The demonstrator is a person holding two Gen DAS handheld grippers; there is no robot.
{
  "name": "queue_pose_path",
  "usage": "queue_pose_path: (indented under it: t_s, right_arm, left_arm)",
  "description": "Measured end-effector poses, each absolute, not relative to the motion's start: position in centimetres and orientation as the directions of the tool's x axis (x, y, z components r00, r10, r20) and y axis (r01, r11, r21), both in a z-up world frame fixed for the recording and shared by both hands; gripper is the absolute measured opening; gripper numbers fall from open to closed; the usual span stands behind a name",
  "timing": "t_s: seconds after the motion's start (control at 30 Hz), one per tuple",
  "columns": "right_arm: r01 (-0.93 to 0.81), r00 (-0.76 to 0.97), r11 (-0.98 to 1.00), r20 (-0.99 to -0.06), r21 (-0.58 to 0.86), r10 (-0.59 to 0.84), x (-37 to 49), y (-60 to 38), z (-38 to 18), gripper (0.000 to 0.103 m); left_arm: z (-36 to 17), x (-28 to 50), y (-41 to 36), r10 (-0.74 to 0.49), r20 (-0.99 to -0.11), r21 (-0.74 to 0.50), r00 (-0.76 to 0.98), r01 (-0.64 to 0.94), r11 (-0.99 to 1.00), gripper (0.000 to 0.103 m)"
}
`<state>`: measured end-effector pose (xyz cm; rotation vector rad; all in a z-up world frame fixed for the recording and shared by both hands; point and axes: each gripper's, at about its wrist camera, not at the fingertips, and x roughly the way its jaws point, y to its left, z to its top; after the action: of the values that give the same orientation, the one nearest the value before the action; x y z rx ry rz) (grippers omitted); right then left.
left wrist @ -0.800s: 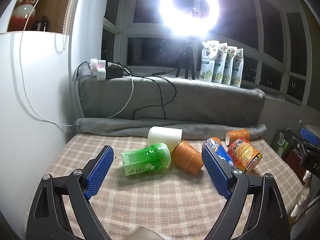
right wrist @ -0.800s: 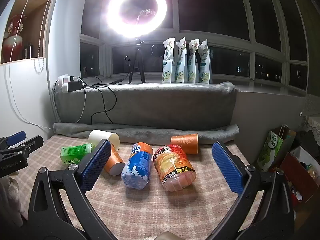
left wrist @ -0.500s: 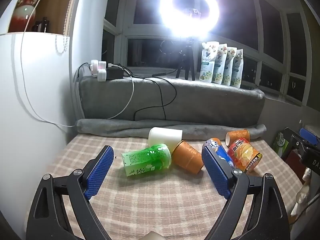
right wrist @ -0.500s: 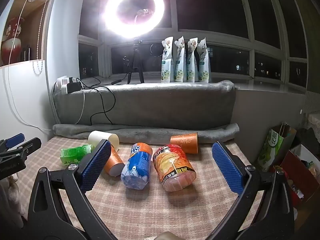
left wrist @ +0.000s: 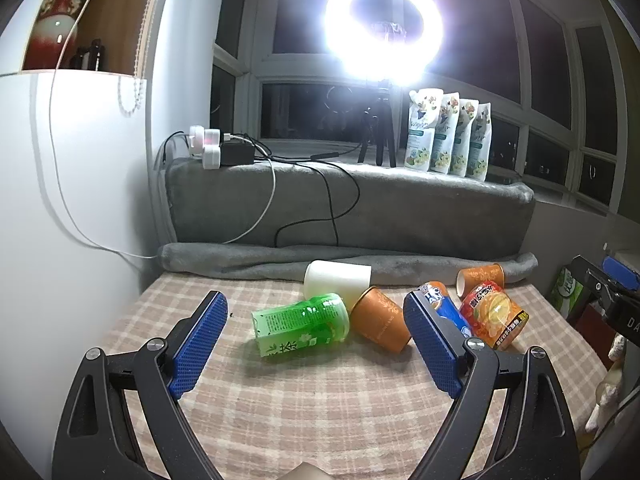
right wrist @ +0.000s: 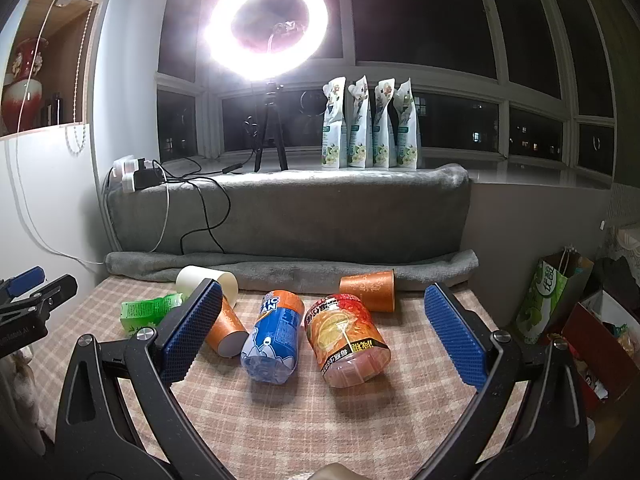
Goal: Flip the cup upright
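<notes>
Plaid cloth (right wrist: 320,420) bears an orange paper cup (right wrist: 368,290) lying sideways

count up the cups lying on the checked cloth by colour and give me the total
Orange paper cups: 2
White cup: 1
Green cup: 1
Blue cup: 1
Red-orange cup: 1
Total: 6, all on their sides.

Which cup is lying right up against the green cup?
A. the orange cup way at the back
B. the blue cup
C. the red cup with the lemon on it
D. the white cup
D. In the left wrist view the white cup lies just behind the green cup with their ends meeting, while the red, blue and far orange cups lie well off to the side.
</notes>
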<state>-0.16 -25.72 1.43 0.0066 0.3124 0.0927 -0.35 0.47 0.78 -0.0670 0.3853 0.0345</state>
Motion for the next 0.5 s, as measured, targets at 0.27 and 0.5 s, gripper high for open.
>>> queue_pose_path:
  t_s: [0.27, 0.5]
  right_arm:
    - [-0.091, 0.947, 0.995, -0.307, 0.026, 0.095, -0.20, -25.76, 1.58, 0.103]
    - [-0.095, 0.947, 0.995, -0.305, 0.021, 0.097, -0.26, -25.41, 1.71, 0.103]
  left_arm:
    - [0.95, -0.54, 0.73, 0.020, -0.373, -0.058, 0.928, -0.045, 0.997, 0.090]
    - [0.96, -0.60, 0.77, 0.019, -0.373, -0.058, 0.928, -0.043, 0.997, 0.090]
